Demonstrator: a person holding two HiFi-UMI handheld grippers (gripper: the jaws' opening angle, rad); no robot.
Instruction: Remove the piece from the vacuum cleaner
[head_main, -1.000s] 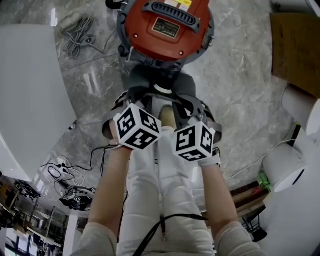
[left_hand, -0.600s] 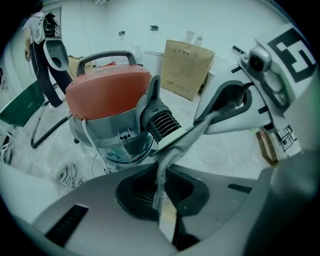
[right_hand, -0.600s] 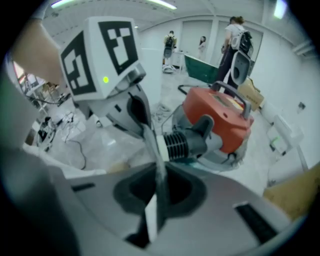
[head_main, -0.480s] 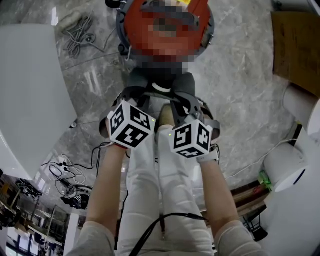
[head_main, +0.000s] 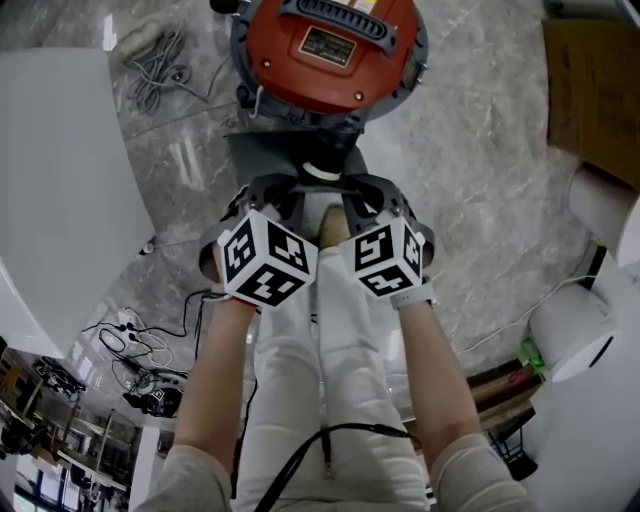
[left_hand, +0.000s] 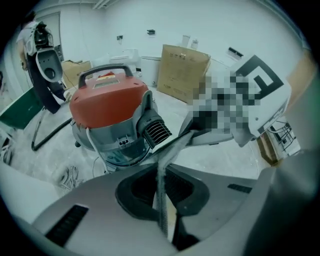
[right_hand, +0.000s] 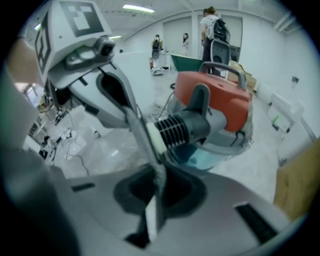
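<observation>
The red-topped vacuum cleaner stands on the marble floor ahead of me. A dark grey flat piece reaches from its front, by a black ribbed connector, back towards my hands. My left gripper and right gripper sit side by side at its near edge. In the left gripper view the piece shows edge-on as a thin fuzzy strip, with the left gripper shut on it. The right gripper is likewise shut on the strip. The fingertips are hidden under the marker cubes in the head view.
A white tabletop fills the left, with a coiled cable on the floor beyond it. A cardboard box and white cylinders stand at the right. My legs in white trousers are below. People stand far behind the vacuum.
The right gripper has shifted a little towards the vacuum and rolled slightly. The left gripper has hardly moved. Both stay shut on the grey piece.
</observation>
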